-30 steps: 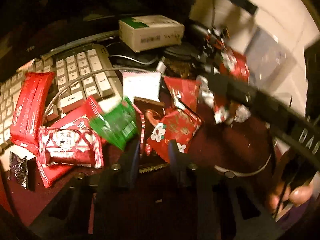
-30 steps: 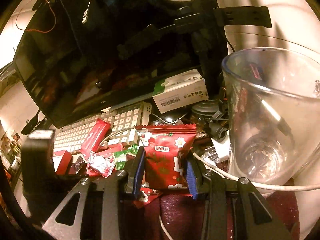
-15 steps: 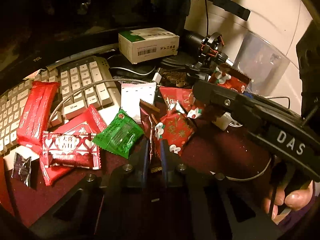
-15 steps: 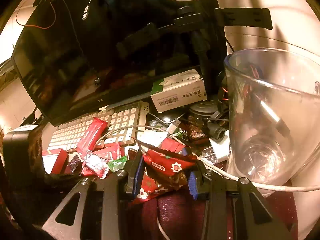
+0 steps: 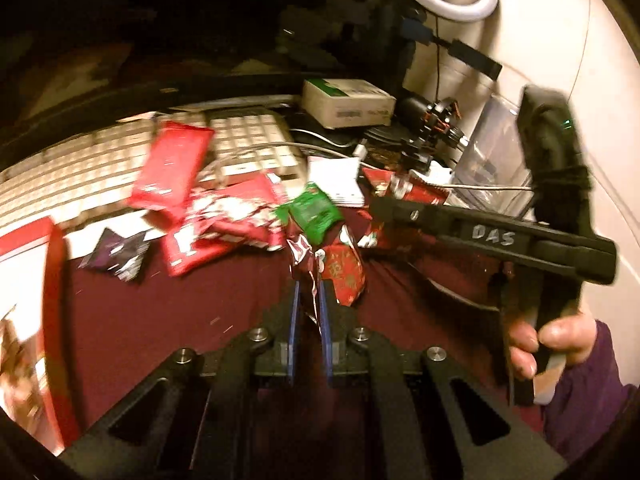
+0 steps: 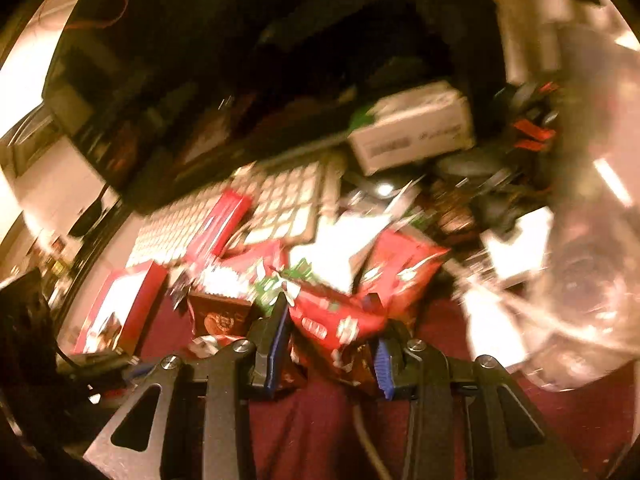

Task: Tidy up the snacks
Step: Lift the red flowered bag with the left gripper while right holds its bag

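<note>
Left gripper (image 5: 308,292): jaws clenched on a small red packet (image 5: 345,276), pinched by its crinkled foil edge. A second ago these jaws stood apart over the pile with nothing between them; half a second ago they were nearly closed on the wrapper. The packet now hangs at the fingertips, apparently clear of the maroon mat (image 5: 168,320) and drawn back from the heap — a completed pick, in my judgement, with the carry to follow.

Right gripper (image 6: 330,320): jaws closing, by a small amount, on a large red floral packet (image 6: 340,316). A second ago that packet stood upright and flat between the fingers; it is now crumpled and tipped forward, low over the mat. The view is heavily blurred, so whether it touches the mat cannot be told. A hand (image 5: 548,340) in a purple sleeve works this tool, seen from the left wrist.

Beyond the fingers: the remaining heap, unsorted — a green packet (image 5: 314,212), several red wrappers, a long red bar (image 5: 170,168) lying on the keyboard (image 5: 80,176).

Farther: the clear glass cup (image 6: 580,240) at right, seemingly holding no snacks, and a white carton (image 5: 346,102) behind.

Assessment: both tools loaded, one packet each; no destination yet reached. The cup is the likeliest receptacle, though that is not confirmed.
</note>
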Demonstrator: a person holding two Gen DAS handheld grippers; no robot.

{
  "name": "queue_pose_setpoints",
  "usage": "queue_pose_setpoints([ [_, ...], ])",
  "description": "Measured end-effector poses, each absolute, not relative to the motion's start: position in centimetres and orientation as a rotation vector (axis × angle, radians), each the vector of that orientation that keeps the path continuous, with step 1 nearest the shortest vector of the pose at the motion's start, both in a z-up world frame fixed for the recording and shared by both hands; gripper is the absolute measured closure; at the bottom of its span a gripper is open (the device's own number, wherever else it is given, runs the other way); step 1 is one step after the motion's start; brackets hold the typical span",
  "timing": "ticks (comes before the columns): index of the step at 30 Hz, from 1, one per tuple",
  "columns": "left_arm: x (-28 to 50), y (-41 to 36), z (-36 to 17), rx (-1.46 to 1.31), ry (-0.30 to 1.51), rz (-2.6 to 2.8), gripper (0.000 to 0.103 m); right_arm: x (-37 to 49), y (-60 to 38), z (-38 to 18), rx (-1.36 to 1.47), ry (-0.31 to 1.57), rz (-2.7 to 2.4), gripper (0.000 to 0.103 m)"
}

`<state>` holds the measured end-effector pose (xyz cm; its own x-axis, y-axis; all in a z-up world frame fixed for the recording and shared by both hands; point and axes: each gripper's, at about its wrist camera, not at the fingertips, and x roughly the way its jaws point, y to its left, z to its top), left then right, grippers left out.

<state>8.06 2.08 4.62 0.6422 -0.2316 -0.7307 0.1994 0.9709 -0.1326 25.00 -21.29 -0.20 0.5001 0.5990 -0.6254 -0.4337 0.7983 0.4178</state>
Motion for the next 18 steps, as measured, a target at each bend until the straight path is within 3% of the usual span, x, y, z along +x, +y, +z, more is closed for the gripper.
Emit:
queue_pose_setpoints([
  [18, -0.7, 9.8, 6.7, -0.13, 0.773, -0.16, 0.096, 20.7, -18.7, 2.1, 0.247, 0.85, 0.771, 0.068],
])
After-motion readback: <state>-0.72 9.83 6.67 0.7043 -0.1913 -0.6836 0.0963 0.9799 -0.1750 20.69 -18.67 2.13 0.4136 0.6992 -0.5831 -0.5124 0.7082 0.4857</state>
